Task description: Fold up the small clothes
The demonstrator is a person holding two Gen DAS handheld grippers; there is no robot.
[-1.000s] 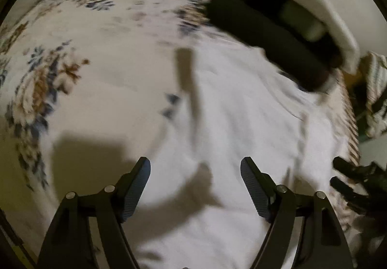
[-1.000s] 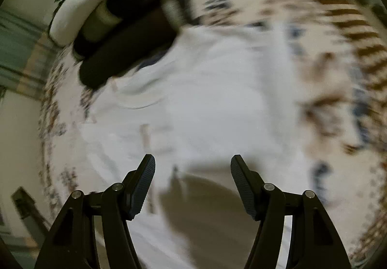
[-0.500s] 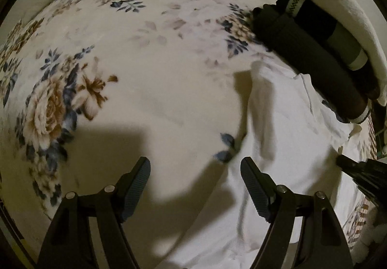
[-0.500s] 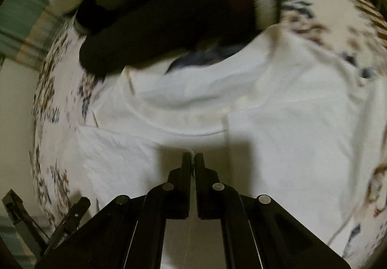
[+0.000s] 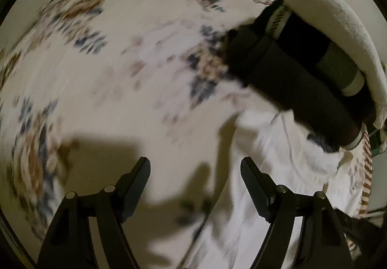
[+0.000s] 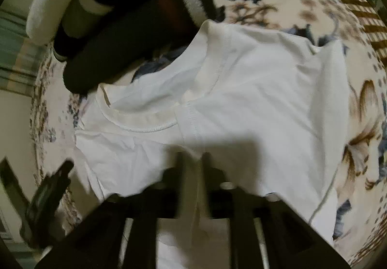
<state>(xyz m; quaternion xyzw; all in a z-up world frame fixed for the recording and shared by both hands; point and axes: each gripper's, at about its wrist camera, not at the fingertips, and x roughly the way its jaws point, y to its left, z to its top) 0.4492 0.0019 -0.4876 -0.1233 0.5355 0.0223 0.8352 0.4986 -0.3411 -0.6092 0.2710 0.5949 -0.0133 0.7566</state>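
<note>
Two grippers work a white T-shirt (image 6: 241, 104) spread on the floral bedspread (image 5: 108, 70). Right gripper (image 6: 192, 167) is opening, a fabric ridge between its fingers; left gripper (image 5: 194, 186) gapes wide, empty. Released cloth may spring back, spoiling the fold.

Shirt (image 6: 254, 99): plain white. Bedspread (image 5: 108, 75) beneath it: cream with blue and brown flowers, brown checked border. Rolled clothes (image 5: 297, 80) beyond the shirt's collar: black and dark grey, white bands. Towel (image 5: 338, 26) behind them: white.
</note>
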